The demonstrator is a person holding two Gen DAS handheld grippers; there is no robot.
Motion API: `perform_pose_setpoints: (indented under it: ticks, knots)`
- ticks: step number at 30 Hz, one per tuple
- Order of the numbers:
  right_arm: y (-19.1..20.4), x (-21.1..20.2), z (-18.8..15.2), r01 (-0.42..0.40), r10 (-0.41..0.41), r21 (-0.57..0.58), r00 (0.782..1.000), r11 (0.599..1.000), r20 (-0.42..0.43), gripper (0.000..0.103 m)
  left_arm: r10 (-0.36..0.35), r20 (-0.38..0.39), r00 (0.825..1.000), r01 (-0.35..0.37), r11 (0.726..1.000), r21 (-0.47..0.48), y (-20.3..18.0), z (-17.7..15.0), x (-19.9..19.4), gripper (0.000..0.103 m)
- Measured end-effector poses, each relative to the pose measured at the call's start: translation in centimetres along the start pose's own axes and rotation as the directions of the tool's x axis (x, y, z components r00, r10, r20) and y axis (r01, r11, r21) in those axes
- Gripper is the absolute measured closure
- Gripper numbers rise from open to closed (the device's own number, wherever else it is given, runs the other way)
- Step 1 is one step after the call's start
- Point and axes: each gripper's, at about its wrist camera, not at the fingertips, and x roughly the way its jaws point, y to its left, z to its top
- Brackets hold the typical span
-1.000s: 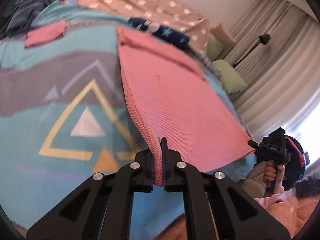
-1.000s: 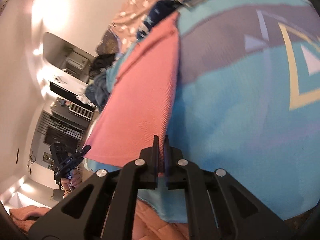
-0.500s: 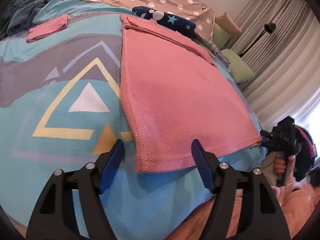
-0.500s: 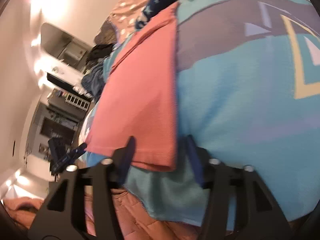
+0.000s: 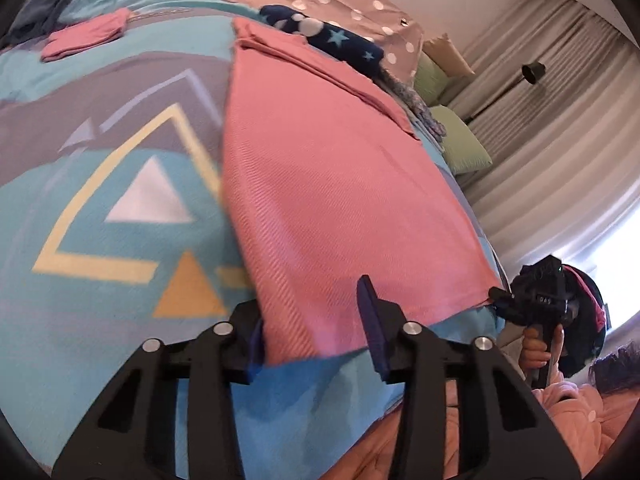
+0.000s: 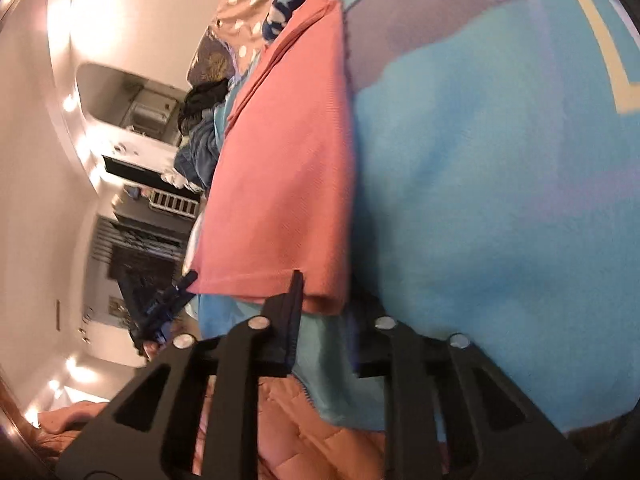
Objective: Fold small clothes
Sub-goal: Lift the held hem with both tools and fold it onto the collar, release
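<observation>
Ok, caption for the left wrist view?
Left gripper jaws closing around the pink garment's near corner on the patterned blanket.

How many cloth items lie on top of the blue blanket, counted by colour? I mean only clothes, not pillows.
Pink: 2, the large garment and the small folded piece
Navy with stars: 1
Total: 3
The dark heap at the far corner is too unclear to count.
</observation>
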Motion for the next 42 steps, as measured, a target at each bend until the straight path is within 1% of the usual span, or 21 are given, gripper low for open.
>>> perform_pose_setpoints:
  ticks: [3, 5, 6, 7, 8, 9, 10, 12, 15, 18, 20, 23, 25, 26, 28, 30, 32, 34, 37, 40, 42]
  knots:
    - [-0.3, 1.1, 1.5, -0.069, 0.069, 0.039, 0.998, 0.997, 0.006, 0.086, -0.011, 0.01, 1.0, 0.011, 1.0, -0.002, 0.1, 0.4, 0.6, 0.059]
    - [0.2, 1.5, 2.1, -0.046, 0.046, 0.038, 0.999, 0.998, 0.0, 0.092, 0.0, 0.022, 1.0, 0.0, 1.0, 0.009, -0.3, 1.0, 1.3, 0.059]
    - [0.5, 1.5, 2.2, -0.024, 0.024, 0.026, 1.0, 0.999, 0.0, 0.098, 0.009, 0.028, 1.0, -0.009, 1.0, 0.022, -0.5, 1.4, 1.6, 0.061]
    - [1.0, 1.4, 2.1, 0.003, -0.003, -0.001, 1.0, 1.0, 0.006, 0.098, 0.015, 0.03, 0.999, -0.016, 1.0, 0.017, -0.5, 1.6, 1.7, 0.067]
    - [1.7, 1.0, 1.9, 0.028, -0.027, -0.031, 0.999, 0.999, 0.028, 0.098, 0.017, 0.028, 0.999, -0.017, 1.0, 0.008, -0.4, 1.6, 1.6, 0.097]
    - [2.2, 0.7, 1.7, 0.041, -0.039, -0.051, 0.998, 0.998, 0.046, 0.099, 0.008, 0.022, 1.0, -0.008, 1.0, -0.006, -0.2, 1.7, 1.5, 0.099]
    - [2.8, 0.0, 1.6, 0.037, -0.032, -0.072, 0.997, 0.997, 0.07, 0.099, -0.01, 0.041, 0.999, 0.011, 0.999, -0.03, 0.0, 1.7, 1.0, 0.099]
    - [4.2, -1.5, 1.6, -0.018, 0.029, -0.098, 0.993, 0.995, 0.111, 0.099, -0.045, 0.084, 0.995, 0.048, 0.998, -0.042, -0.2, 1.7, -0.2, 0.099]
    - [6.3, -3.3, 1.5, -0.057, 0.082, -0.163, 0.985, 0.985, 0.152, 0.099, -0.12, 0.174, 0.977, 0.129, 0.991, -0.037, -1.1, 2.4, -2.9, 0.1]
    - [9.1, -5.7, 1.2, -0.112, 0.166, -0.255, 0.966, 0.96, 0.2, 0.099, -0.154, 0.232, 0.96, 0.156, 0.988, 0.006, -2.7, 3.3, -5.1, 0.1]
    - [10.2, -7.6, 0.6, -0.112, 0.187, -0.296, 0.953, 0.949, 0.238, 0.099, -0.18, 0.258, 0.949, 0.179, 0.983, 0.028, -3.6, 3.4, -6.4, 0.1]
    - [11.9, -10.2, -0.3, -0.067, 0.176, -0.347, 0.94, 0.935, 0.294, 0.099, -0.206, 0.297, 0.933, 0.192, 0.979, 0.074, -5.5, 2.9, -9.3, 0.1]
    - [13.0, -11.1, -0.8, -0.014, 0.149, -0.38, 0.933, 0.925, 0.327, 0.099, -0.213, 0.317, 0.924, 0.188, 0.976, 0.109, -6.7, 2.5, -10.8, 0.1]
    - [13.4, -11.3, -0.9, 0.032, 0.117, -0.396, 0.931, 0.917, 0.347, 0.099, -0.21, 0.33, 0.921, 0.17, 0.975, 0.144, -7.5, 2.3, -11.6, 0.099]
    - [13.8, -10.4, -0.7, 0.144, 0.032, -0.417, 0.921, 0.898, 0.389, 0.099, -0.184, 0.341, 0.922, 0.12, 0.972, 0.2, -8.7, 2.1, -12.0, 0.099]
    - [13.3, -8.7, 0.4, 0.176, -0.009, -0.386, 0.918, 0.906, 0.398, 0.099, -0.124, 0.342, 0.932, 0.042, 0.971, 0.236, -9.3, 2.6, -10.7, 0.098]
    - [12.8, -7.5, 1.3, 0.188, -0.029, -0.362, 0.916, 0.913, 0.401, 0.099, -0.073, 0.337, 0.939, -0.007, 0.973, 0.23, -9.3, 3.5, -9.1, 0.099]
    - [13.1, -6.1, 2.6, 0.242, -0.068, -0.357, 0.898, 0.902, 0.436, 0.099, -0.062, 0.333, 0.941, -0.015, 0.974, 0.224, -8.9, 4.5, -8.0, 0.099]
    - [13.8, -5.3, 4.2, 0.299, -0.085, -0.369, 0.864, 0.88, 0.496, 0.099, -0.067, 0.342, 0.937, 0.003, 0.983, 0.185, -8.2, 6.7, -6.7, 0.098]
    - [14.3, -4.7, 6.1, 0.327, -0.097, -0.374, 0.85, 0.868, 0.518, 0.098, -0.062, 0.361, 0.93, 0.01, 0.99, 0.143, -7.5, 8.5, -6.3, 0.098]
    - [14.4, -4.3, 7.3, 0.332, -0.101, -0.377, 0.85, 0.865, 0.517, 0.098, -0.057, 0.373, 0.926, 0.018, 0.994, 0.107, -6.9, 10.0, -6.0, 0.096]
